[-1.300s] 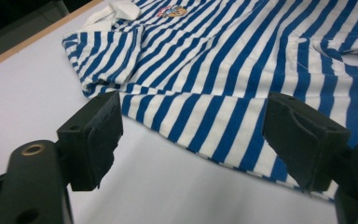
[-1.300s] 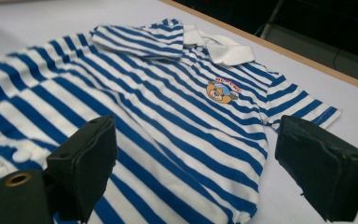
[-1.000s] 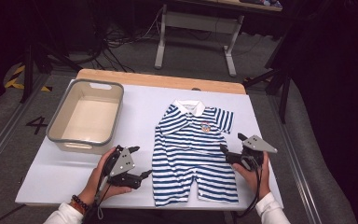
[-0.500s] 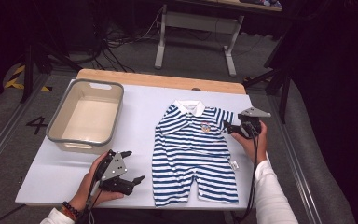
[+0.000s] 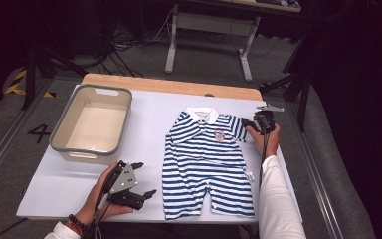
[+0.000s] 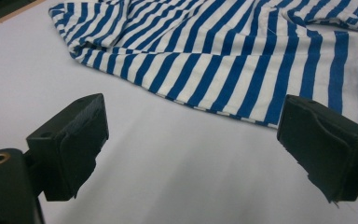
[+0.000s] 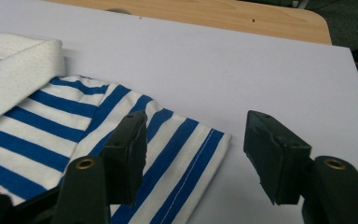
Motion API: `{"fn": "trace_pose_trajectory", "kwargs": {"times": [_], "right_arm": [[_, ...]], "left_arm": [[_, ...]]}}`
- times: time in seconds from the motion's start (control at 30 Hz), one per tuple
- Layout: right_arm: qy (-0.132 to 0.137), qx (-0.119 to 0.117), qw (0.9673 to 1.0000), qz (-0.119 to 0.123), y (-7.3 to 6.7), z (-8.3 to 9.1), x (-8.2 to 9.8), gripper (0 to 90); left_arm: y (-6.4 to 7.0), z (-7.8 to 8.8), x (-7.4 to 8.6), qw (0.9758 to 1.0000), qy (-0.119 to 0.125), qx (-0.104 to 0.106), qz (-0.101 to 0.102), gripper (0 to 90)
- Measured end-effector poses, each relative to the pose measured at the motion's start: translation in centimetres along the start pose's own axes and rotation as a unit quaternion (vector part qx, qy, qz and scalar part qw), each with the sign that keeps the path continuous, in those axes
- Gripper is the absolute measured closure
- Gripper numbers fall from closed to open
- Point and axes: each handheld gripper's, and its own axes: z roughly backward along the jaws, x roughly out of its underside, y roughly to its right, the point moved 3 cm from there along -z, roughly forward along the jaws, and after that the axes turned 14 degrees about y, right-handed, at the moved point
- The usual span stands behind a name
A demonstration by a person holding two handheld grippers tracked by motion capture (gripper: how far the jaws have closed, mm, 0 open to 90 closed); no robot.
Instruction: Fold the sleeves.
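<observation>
High view first: nearest us, the left gripper (image 5: 138,179) rests on the bench (image 5: 149,119) just left of the striped romper (image 5: 206,164), its jaws spread wide with nothing between them. We see the romper lying flat, collar away from us. Farther off, at the romper's right sleeve (image 7: 186,154), the right gripper (image 7: 193,154) has just been closing; the sleeve's edge lies between its half-open jaws, unpinched. Left of the romper stands a grey tub (image 5: 59,142).

L gripper (image 5: 140,180) jaws wide; R gripper (image 5: 249,124) closing, prob. empty.
</observation>
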Motion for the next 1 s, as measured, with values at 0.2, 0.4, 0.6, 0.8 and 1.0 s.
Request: {"fn": "trace_pose_trajectory", "kwargs": {"times": [0.2, 0.4, 0.6, 0.8, 1.0], "right_arm": [[-0.013, 0.015, 0.9997, -0.014, 0.4, -0.7, 0.3, 44.3], [-0.032, 0.022, 0.9992, -0.011, 0.3, -1.3, 0.8, 52.7], [-0.031, 0.011, 0.9993, -0.019, 0.2, -1.2, 0.8, 67.4], [-0.041, -0.013, 0.999, -0.015, -0.1, -1.1, 0.7, 85.8], [-0.024, -0.007, 0.9996, -0.01, -0.2, -0.5, 0.0, 87.3]], "left_arm": [[0.2, -0.1, -0.1, 1.0, 0.002, 0.005, -0.001, 9.5], [0.0, 0.0, -0.2, 1.0, 0.004, 0.005, 0.001, 9.5], [-0.1, 0.0, -0.2, 1.0, 0.002, 0.004, 0.003, 9.5], [0.1, -0.1, -0.1, 0.9999, -0.002, 0.009, 0.006, 9.4], [0.2, -0.2, 0.0, 0.9999, -0.003, 0.012, 0.012, 9.3]]}}
